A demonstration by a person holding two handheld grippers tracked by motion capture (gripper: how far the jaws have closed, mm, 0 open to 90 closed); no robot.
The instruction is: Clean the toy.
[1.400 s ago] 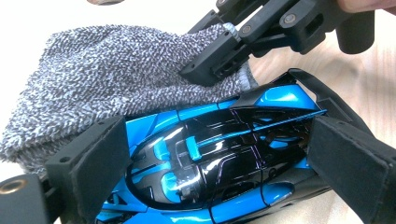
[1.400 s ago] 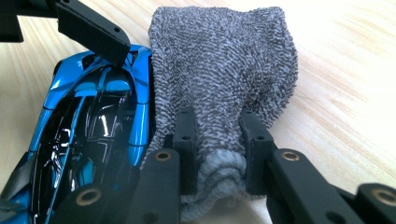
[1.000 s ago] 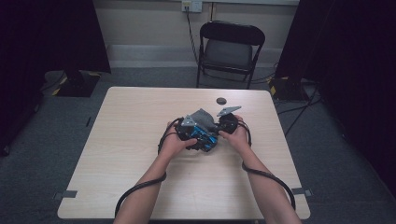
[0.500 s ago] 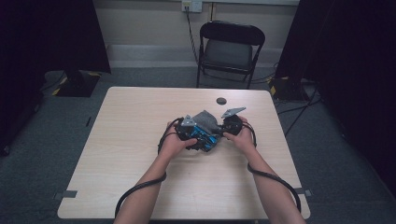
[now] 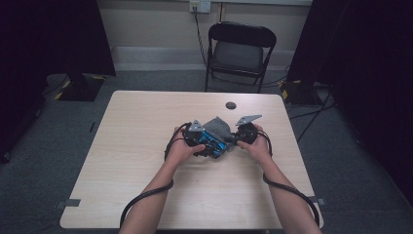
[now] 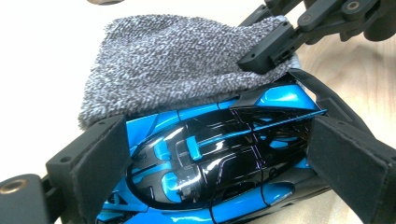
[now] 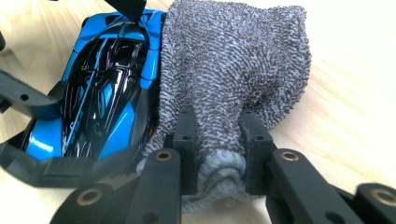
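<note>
A blue and black toy car point(image 6: 205, 163) sits between the two pads of my left gripper point(image 6: 215, 163), which press on its sides. A grey terry cloth point(image 7: 233, 60) lies against the car's flank. My right gripper point(image 7: 215, 140) is shut on a bunched edge of that cloth. In the high view the car point(image 5: 210, 142) and the cloth point(image 5: 219, 127) lie mid-table between my left gripper point(image 5: 200, 141) and my right gripper point(image 5: 237, 139). In the left gripper view the right gripper's fingers point(image 6: 271, 46) pinch the cloth point(image 6: 177, 60) above the car.
A small dark round object point(image 5: 231, 105) lies on the wooden table point(image 5: 146, 146) beyond the hands. A black folding chair point(image 5: 239, 51) stands behind the table's far edge. Cables trail from both grippers over the near edge.
The right hand has shifted slightly right and toward the near edge with the cloth. The left hand and the car have stayed put.
</note>
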